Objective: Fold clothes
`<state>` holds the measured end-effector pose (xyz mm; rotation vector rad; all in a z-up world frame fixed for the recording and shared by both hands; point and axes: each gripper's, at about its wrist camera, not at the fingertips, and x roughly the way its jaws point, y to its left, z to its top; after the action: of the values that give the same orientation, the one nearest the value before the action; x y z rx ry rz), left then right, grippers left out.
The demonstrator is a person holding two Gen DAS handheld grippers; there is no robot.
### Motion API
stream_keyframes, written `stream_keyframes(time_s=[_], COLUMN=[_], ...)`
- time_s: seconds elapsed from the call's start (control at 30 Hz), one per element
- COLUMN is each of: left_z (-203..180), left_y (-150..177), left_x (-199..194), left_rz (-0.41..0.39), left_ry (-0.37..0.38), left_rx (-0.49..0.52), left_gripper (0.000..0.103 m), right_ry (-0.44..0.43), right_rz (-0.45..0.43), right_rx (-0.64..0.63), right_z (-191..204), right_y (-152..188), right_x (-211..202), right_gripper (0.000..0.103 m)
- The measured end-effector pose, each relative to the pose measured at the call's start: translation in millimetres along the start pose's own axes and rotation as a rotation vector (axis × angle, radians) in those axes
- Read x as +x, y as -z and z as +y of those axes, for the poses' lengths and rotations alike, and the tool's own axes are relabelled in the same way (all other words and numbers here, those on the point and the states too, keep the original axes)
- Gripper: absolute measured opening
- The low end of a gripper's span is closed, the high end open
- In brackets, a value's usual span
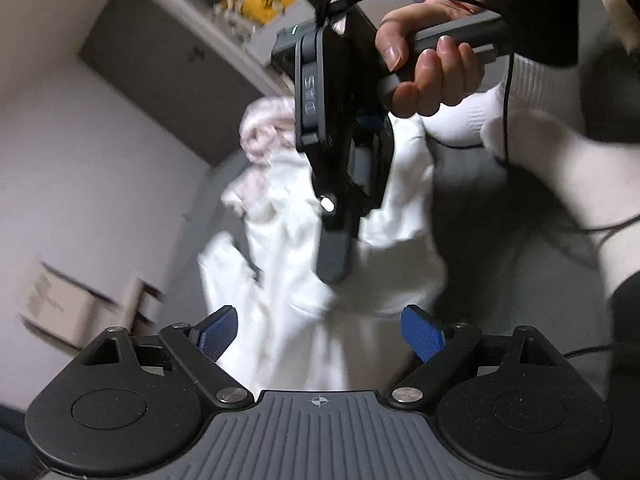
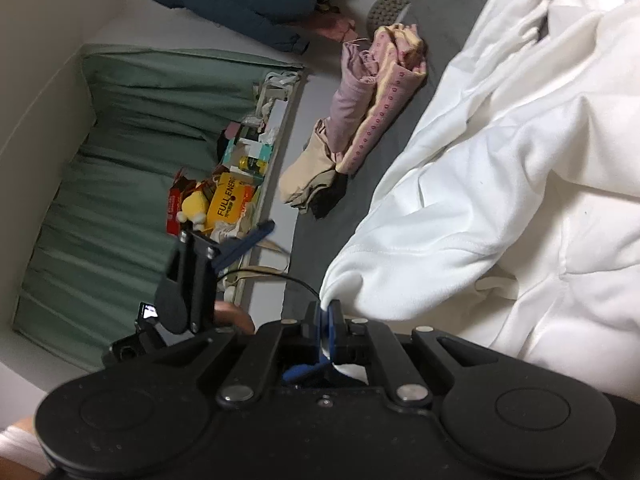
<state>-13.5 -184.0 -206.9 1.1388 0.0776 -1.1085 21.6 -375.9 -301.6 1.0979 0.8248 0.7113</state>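
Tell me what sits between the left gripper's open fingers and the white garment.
Nothing: in the left wrist view the left gripper hangs open over the white garment. The right gripper holds it farther up.

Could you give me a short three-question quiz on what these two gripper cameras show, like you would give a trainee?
1. True or false: the right gripper is shut on an edge of the white garment.
2. The left gripper is: A) shut on pink cloth, B) open and holding nothing, C) out of view.
3. What lies on the grey surface beside the white garment, in the right wrist view?

Key
1. True: its blue pads pinch white fabric.
2. B: its pads stand well apart over the white garment.
3. A pile of pink and beige clothes.
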Motion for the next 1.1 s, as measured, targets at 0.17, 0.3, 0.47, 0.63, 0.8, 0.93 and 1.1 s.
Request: stream_keyframes(time_s=[0.17, 0.3, 0.47, 0.63, 0.8, 0.93, 1.1], left_z=[-6.3, -11.8, -8.8, 6.4, 30.6, 49.7, 48.2], left_y=[-6.6, -9.1, -12.4, -8.9, 5.9, 23.3, 40.8], left_x=[7.3, 11.8, 12.8, 17.6, 10.0, -4.9, -14.0], left_rz=[0.033, 0.055, 0.065, 0.096, 0.115, 0.145, 0.184], left_ry=[-0.006, -0.030, -0.020, 0.023, -0.048, -0.085, -0.075], left_rx=[0.109, 0.126, 0.051, -0.061, -0.181, -0.268, -0.292], left_gripper=[0.047, 0.043, 0.022, 0.006, 0.006, 0.006, 0.006], right_ry=[-0.052, -0.100, -0.096, -0.079, 0.088, 0.417, 0.755], right_rz=[-0.002, -0.027, -0.025, -0.035, -0.175, -0.167, -0.015], right_rx=[-0.021, 0.001, 0.013, -0.015, -0.157, -0.405, -0.660], right_z=[6.2, 4.9, 3.8, 9.7, 26.4, 47.7, 58.4], right_y=[-0.3, 0.0, -0.6, -0.2, -3.8, -3.2, 10.7], right_x=[-1.1, -4.9, -2.5, -2.5, -33.9, -51.0, -40.8], right_gripper=[0.005, 0.005, 0.005, 0.022, 0.043, 0.043, 0.039])
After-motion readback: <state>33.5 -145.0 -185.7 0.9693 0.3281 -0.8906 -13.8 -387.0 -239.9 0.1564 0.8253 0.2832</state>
